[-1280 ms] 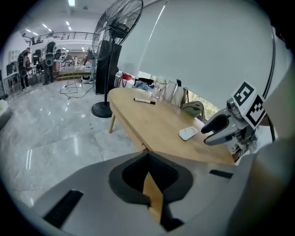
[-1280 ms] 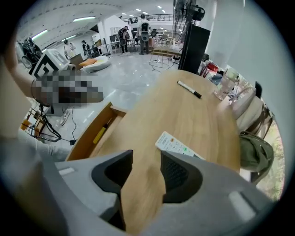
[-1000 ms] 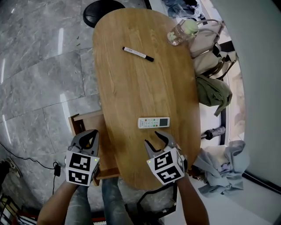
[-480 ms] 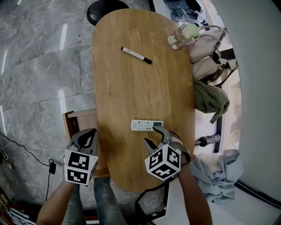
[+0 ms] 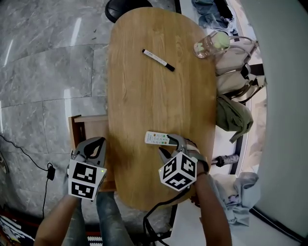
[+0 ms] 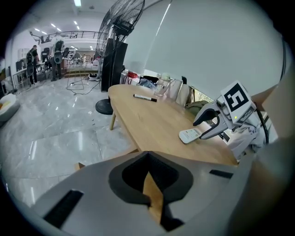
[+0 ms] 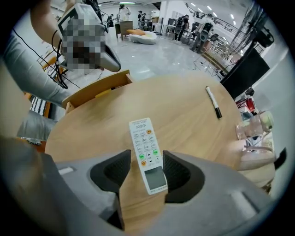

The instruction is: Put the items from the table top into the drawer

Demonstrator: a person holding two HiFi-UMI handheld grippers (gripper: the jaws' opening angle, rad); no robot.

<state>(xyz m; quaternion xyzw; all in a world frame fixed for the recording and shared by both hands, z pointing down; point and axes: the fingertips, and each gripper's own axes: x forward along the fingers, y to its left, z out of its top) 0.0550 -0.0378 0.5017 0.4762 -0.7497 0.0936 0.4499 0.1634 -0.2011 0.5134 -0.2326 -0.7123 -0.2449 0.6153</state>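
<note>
Right gripper view shows the remote (image 7: 144,138) flat on the table's (image 7: 184,106) near end, between the right gripper's (image 7: 145,161) opening jaws, not yet pinched. Closing off-centre could skid it over the near edge. The left gripper (image 5: 96,143), jaws together and empty, waits by the open drawer (image 5: 91,127).

Place: large open indoor hall, like an office or studio.
Floor: polished grey stone tiles (image 5: 43,72) around the oval wooden surface (image 5: 144,105).
Beyond the surface: tall standing fan (image 6: 120,23), ceiling lights (image 6: 77,3), distant people (image 6: 33,62).
</note>
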